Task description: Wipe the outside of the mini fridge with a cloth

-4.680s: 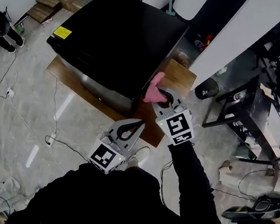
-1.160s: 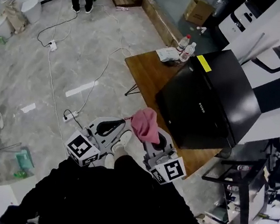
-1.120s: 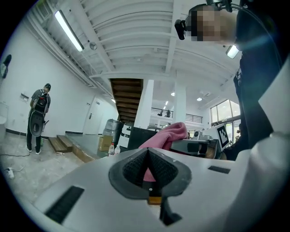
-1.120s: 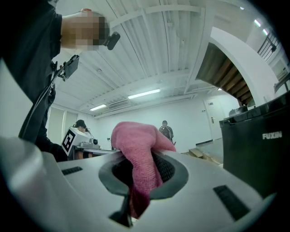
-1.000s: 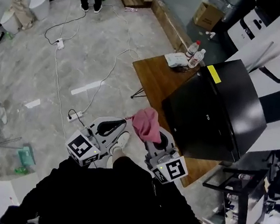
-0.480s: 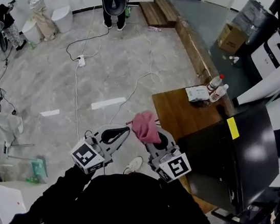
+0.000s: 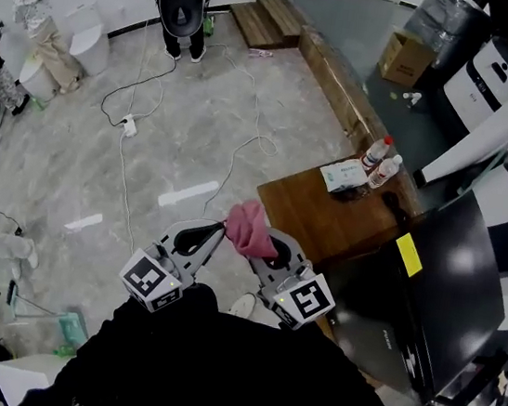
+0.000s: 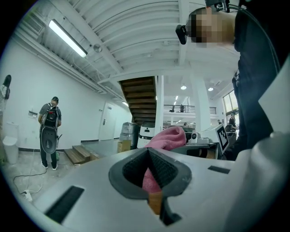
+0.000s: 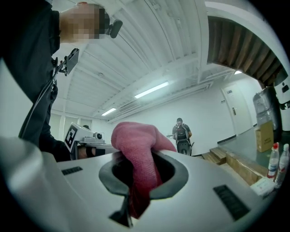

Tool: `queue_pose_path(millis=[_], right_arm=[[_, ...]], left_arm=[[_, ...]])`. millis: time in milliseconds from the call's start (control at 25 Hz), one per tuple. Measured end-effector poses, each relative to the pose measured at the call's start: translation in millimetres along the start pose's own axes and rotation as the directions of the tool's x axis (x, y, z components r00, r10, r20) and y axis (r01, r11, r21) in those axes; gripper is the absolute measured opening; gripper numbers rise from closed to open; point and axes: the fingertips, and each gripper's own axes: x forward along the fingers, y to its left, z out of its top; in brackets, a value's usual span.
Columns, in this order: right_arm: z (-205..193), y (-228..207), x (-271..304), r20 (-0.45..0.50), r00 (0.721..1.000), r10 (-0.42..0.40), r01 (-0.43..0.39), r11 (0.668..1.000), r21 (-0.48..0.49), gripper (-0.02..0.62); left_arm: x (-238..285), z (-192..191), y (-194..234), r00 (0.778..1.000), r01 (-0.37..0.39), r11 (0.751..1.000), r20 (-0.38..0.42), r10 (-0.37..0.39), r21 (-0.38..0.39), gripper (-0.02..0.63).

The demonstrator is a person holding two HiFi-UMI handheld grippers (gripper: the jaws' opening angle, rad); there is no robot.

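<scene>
Left claw [image 7: 217,229] and right claw [image 7: 262,245] both clamp the pink cloth [image 7: 248,225], seemingly bunching it before wiping the mini fridge [image 7: 444,285].

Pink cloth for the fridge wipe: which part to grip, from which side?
Its tail, from the person's side, leaving the wad proud of the tips as a wiping face. The pink cloth is crumpled into a lump; right gripper pinches one end that way, and left gripper shows pink between its jaws.
</scene>
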Motion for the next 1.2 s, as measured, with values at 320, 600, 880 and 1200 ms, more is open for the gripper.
queue_pose_path(millis=[320, 600, 880, 1200], right_arm=[[-0.6, -73.1, 1.6, 0.022, 0.973, -0.228, 0.227, 0.974, 0.025, 0.054], [11.5, -150.7, 18.2, 0.054, 0.903, -0.425, 0.425, 0.905, 0.019, 0.054], [16.3, -249.6, 19.3, 0.101, 0.769, -0.631, 0.627, 0.776, 0.070, 0.054], [48.2, -330.1, -46.5, 0.258, 0.401, -0.879, 0.830, 0.468, 0.303, 0.054]], left_arm=[[80.9, 9.4, 39.9, 0.991, 0.132, 0.991, 0.021, -0.132, 0.003, 0.006], [164.0, 10.6, 80.4, 0.947, 0.320, 0.947, -0.004, -0.320, 0.005, 0.006], [269.0, 9.5, 98.9, 0.829, 0.559, 0.829, -0.025, -0.559, 0.005, 0.006], [353.5, 30.4, 77.4, 0.643, 0.766, 0.642, -0.021, -0.766, 0.022, 0.006]])
